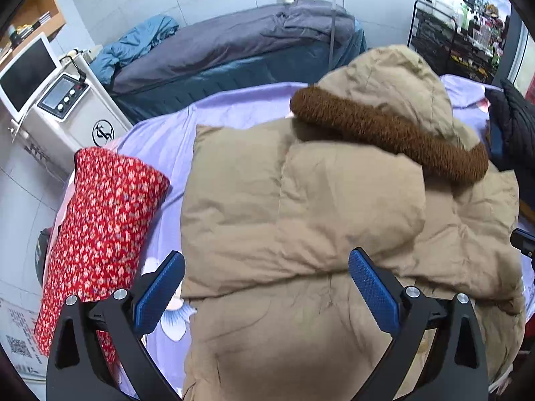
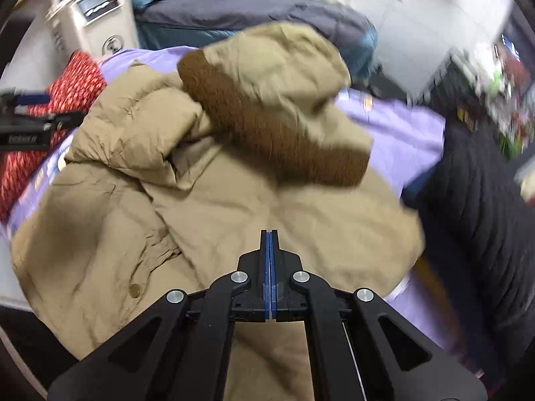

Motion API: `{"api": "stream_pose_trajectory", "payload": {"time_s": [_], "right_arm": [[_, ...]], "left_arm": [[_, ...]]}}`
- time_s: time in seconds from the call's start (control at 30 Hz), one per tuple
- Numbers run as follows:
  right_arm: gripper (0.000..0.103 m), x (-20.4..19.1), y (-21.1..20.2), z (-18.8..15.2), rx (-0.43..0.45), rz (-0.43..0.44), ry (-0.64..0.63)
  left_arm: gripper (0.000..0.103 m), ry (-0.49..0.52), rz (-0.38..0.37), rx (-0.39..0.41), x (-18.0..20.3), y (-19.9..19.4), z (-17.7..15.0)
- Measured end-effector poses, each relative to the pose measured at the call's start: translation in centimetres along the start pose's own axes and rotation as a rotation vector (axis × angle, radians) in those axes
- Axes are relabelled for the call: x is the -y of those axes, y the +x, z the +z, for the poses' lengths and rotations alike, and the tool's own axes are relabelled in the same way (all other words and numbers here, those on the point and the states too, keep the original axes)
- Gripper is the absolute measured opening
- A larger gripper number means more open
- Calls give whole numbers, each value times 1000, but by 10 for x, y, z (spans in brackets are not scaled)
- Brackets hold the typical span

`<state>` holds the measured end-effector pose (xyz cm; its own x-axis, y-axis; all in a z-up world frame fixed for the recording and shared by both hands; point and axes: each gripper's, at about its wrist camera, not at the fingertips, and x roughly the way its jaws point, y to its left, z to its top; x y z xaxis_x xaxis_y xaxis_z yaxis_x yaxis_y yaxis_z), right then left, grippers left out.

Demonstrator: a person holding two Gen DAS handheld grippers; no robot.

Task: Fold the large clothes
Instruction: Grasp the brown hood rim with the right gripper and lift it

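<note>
We see the left gripper (image 1: 265, 287) with its blue, dimpled pads spread wide and nothing between them, hanging over the near edge of the tan coat (image 1: 301, 234). Our right gripper (image 2: 269, 237) has its pads pressed flat together with no cloth caught in them, poised over the coat's lower body.

The coat lies straight ahead of both grippers on the lilac bedsheet (image 1: 160, 133), its long axis running away from us, hood (image 1: 384, 77) at the far end and hem nearest the grippers. It is a puffy, quilted thing of matte wrinkled fabric, and a sleeve is folded across its chest into a broad padded slab. A thick band of brown fuzzy trim (image 1: 384, 133) rims the hood in a curve. A round button (image 2: 134, 290) shows on the front panel to the left of the right gripper.

Left of the left gripper lies a red floral cloth (image 1: 100, 220), long and narrow. To the right, beyond the coat, sits a black ribbed garment (image 2: 474, 207). Farther off, a grey duvet (image 1: 234, 43) covers another bed.
</note>
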<state>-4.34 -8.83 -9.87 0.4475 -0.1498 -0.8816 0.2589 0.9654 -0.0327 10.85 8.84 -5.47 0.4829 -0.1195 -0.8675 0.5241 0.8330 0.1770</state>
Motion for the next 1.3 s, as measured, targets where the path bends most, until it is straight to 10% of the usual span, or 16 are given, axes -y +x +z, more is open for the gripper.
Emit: {"api": "stream_pose_trajectory", "payload": {"time_s": [0.13,0.2,0.23,0.47,0.67,0.8,1.0,1.3], "right_arm": [[16,1,-2,14,47,2,43],[72,-6,0,28,92,-40,18],[76,-8,0,35,114,-58,2],[75,-62,58,75,119,-221,-360],[46,-81,106,83,88,-358,-563],[12,-69,87,94,127,-336,-489],[10,-63,22,74,242,-283,-442],[9,-55,11,13,163,-212,-393]], "left_arm": [[96,0,-11,2,-1,-3,-3],[96,6,-11,6,1,-4,-2],[96,8,-10,12,2,-5,-2],[96,-4,9,22,-1,-10,-7],[96,-44,62,-8,-25,-6,-22],[96,-68,88,-28,-38,-3,-30],[96,-81,82,-25,-41,-3,-26],[96,-39,-41,93,-5,-15,35]]}}
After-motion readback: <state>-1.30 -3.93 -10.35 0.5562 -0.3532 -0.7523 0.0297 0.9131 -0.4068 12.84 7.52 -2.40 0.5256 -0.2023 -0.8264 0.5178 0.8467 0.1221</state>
